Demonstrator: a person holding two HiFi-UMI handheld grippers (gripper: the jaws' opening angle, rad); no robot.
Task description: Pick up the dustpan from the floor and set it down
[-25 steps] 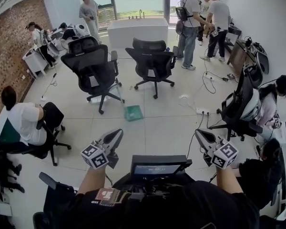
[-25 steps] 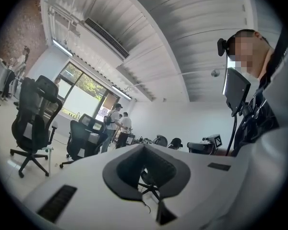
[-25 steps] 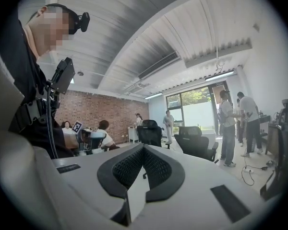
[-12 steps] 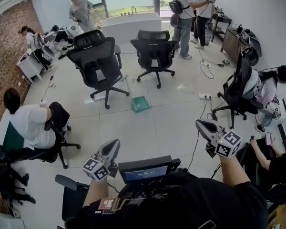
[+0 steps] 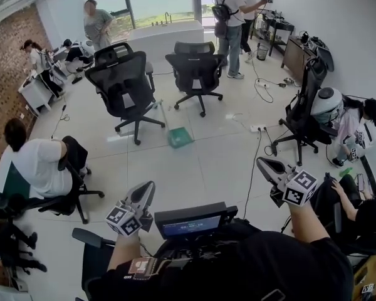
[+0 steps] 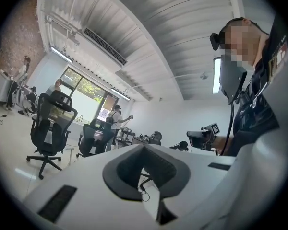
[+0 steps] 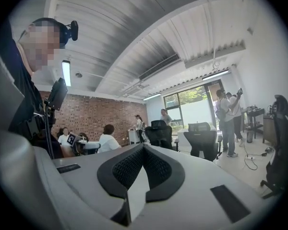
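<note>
The green dustpan (image 5: 180, 137) lies on the pale tiled floor in the head view, beside the black office chairs, its long handle slanting up and to the left. Both grippers are held low in front of the body, well short of it. My left gripper (image 5: 148, 187) points toward the floor ahead, jaws shut with nothing between them. The same left gripper (image 6: 144, 146) shows its pads meeting at the tip in its own view. My right gripper (image 5: 262, 162) is also shut and empty, and in its own view the right gripper (image 7: 143, 147) has its pads together. Neither gripper view shows the dustpan.
Two black office chairs (image 5: 122, 83) (image 5: 196, 71) stand just beyond the dustpan. A seated person (image 5: 41, 165) is at the left, another (image 5: 357, 121) at the right beside a chair (image 5: 304, 121). A power strip and cables (image 5: 257, 128) lie on the floor to the right. A small screen (image 5: 191, 221) sits at my chest.
The view has shifted as I moved across the room, and the chairs and the people at the right sit differently in frame. Both grippers stay shut and empty in front of me.
</note>
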